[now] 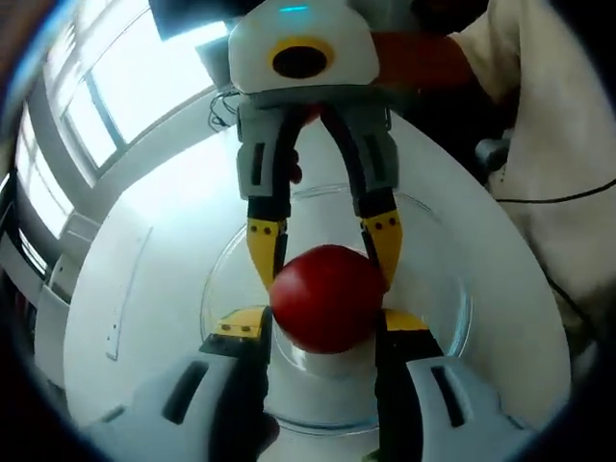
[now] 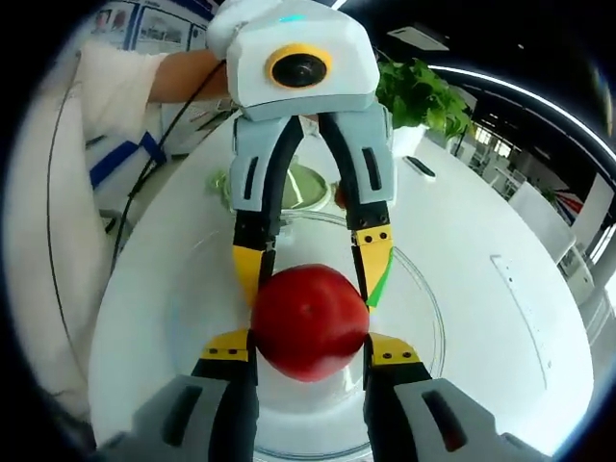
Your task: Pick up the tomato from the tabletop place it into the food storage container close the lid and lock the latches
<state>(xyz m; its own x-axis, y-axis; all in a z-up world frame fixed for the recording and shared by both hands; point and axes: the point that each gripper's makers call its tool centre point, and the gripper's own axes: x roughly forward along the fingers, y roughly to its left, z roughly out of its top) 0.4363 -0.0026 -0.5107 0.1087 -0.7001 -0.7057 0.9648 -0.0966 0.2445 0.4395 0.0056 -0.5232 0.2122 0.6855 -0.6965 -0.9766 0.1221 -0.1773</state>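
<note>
I am gripping the round red tomato (image 1: pixel 327 298) with both tools, left tool (image 1: pixel 322 332) and right tool (image 2: pixel 310 348), directly over the clear round plastic container (image 2: pixel 423 289); release, lid and latches remaining.

Potted plant (image 2: pixel 421 94), remote (image 2: pixel 421 166) on table (image 2: pixel 500 221).

The tomato (image 1: pixel 327 296) hides my left gripper's (image 1: pixel 320 325) fingertips and the middle of the clear container (image 1: pixel 438 252) beneath it. My right gripper (image 2: pixel 310 348) has its tips hidden the same way, so I cannot tell which jaws carry the weight. A green lidded thing (image 2: pixel 300 188) sits half hidden behind the facing gripper. The person's sleeve (image 2: pixel 106 91) is cut off at the edge.
</note>
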